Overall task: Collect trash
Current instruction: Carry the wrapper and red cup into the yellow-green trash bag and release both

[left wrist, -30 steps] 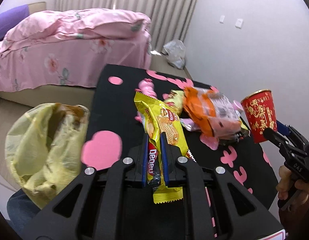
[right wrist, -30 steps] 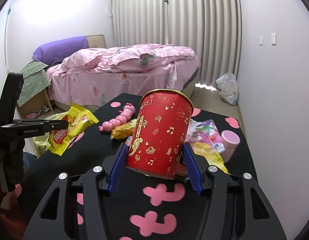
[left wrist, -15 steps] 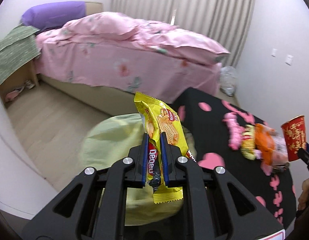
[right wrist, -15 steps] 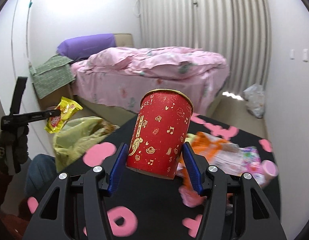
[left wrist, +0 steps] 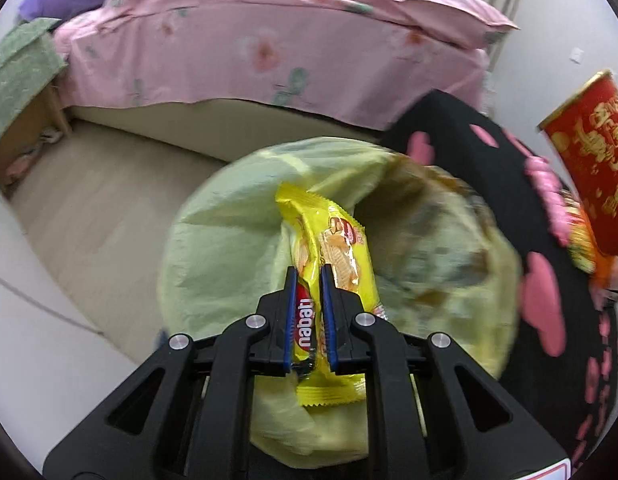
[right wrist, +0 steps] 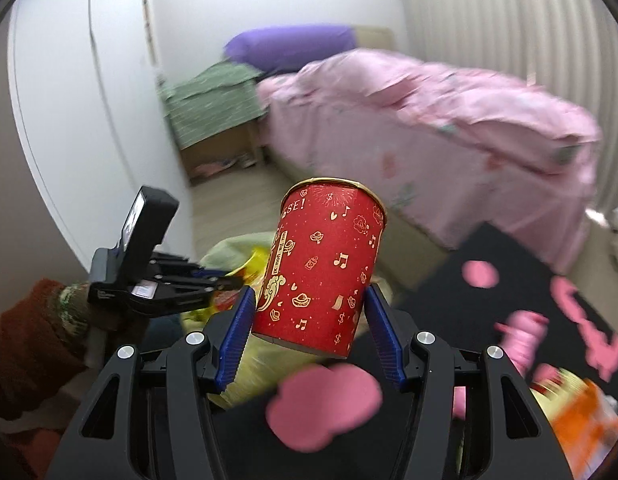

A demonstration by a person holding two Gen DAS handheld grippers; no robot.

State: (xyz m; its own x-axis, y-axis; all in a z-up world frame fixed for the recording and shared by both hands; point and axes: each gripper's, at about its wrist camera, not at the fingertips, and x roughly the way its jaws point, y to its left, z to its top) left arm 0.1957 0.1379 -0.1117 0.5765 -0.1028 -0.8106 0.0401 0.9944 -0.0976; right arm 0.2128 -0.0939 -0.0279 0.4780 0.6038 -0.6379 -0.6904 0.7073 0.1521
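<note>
over the blurred bag (left wrist: 229, 240), left hand-held gripper (left wrist: 309, 280) pinches wrapper (left wrist: 329, 240); right (right wrist: 309, 312) clamps cup (right wrist: 325, 264).

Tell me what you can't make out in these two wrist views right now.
- Trash bag contents: left wrist view, blurred and partly covered by the yellow wafer packet.
- Cup inside and base: right wrist view, the rim faces away from the camera.
- Wrappers on the black table: right wrist view, motion blur and the frame edge.
- Cup's lower end: left wrist view, cut off near the right edge.
</note>
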